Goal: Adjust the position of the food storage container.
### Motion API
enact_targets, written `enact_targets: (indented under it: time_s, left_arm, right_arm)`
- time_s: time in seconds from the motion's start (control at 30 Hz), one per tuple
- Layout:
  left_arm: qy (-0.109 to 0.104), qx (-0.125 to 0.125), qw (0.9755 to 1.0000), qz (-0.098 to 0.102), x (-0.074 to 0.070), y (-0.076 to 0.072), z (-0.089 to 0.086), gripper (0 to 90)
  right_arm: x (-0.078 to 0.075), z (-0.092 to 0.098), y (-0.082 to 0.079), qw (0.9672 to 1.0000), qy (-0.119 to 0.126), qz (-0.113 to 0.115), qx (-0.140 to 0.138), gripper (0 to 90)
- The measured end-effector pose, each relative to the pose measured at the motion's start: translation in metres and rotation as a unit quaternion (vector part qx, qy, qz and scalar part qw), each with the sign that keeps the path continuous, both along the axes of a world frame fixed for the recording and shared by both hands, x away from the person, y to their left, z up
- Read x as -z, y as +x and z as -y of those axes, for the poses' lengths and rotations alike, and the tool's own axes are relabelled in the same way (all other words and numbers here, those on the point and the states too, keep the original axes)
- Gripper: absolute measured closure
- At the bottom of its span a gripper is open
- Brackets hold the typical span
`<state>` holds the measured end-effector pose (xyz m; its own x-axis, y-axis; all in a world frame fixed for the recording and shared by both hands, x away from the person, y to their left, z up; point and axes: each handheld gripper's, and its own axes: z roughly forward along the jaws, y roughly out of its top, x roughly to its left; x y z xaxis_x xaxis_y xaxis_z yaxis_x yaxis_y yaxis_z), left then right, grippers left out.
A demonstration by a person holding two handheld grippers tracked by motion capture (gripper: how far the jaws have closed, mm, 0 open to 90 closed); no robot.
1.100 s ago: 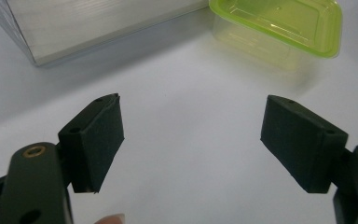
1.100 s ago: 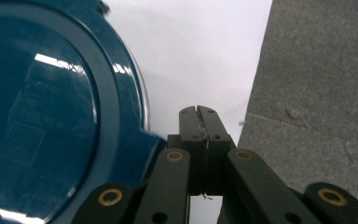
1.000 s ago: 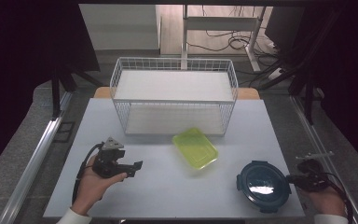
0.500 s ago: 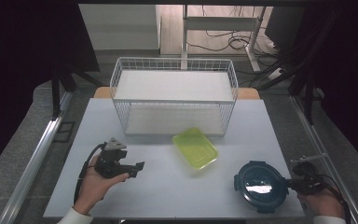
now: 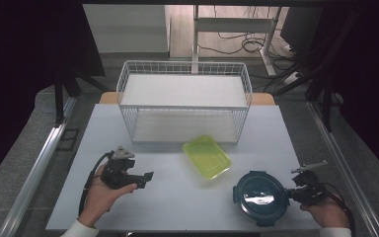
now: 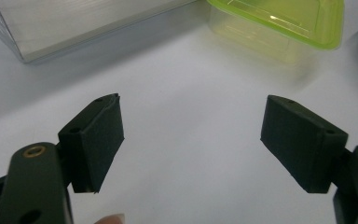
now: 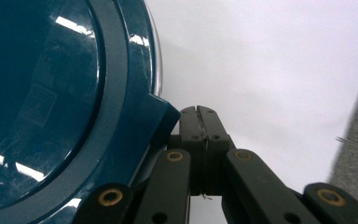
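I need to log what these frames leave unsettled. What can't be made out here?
- Round blue container contents: high view, glare on its lid.
- Whether the shut right gripper touches its clasp: right gripper view, too tight.
- Green container: left gripper view, cut off by the top edge.

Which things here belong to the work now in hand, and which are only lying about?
In the work:
- round dark blue lidded container
- right gripper, shut, against its lid clip

Lying about:
- lime green lidded box
- white wire basket
- left gripper, open
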<state>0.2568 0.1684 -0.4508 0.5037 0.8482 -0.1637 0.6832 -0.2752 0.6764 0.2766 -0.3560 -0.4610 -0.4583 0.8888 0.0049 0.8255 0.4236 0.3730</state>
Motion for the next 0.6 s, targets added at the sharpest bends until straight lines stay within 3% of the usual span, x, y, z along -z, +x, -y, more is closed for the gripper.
enact_targets:
  time_s: [0.37, 0.6]
  left_arm:
    - [-0.001, 0.002, 1.0000, -0.001, 0.001, 0.000, 0.000, 20.8]
    - [0.001, 0.004, 1.0000, -0.001, 0.001, 0.000, 0.001, 20.9]
  right_arm:
    - [0.004, -0.034, -0.002, 0.9991, 0.011, -0.007, -0.040, 88.9]
    - [0.006, -0.045, -0.004, 0.9983, 0.009, -0.004, -0.058, 88.9]
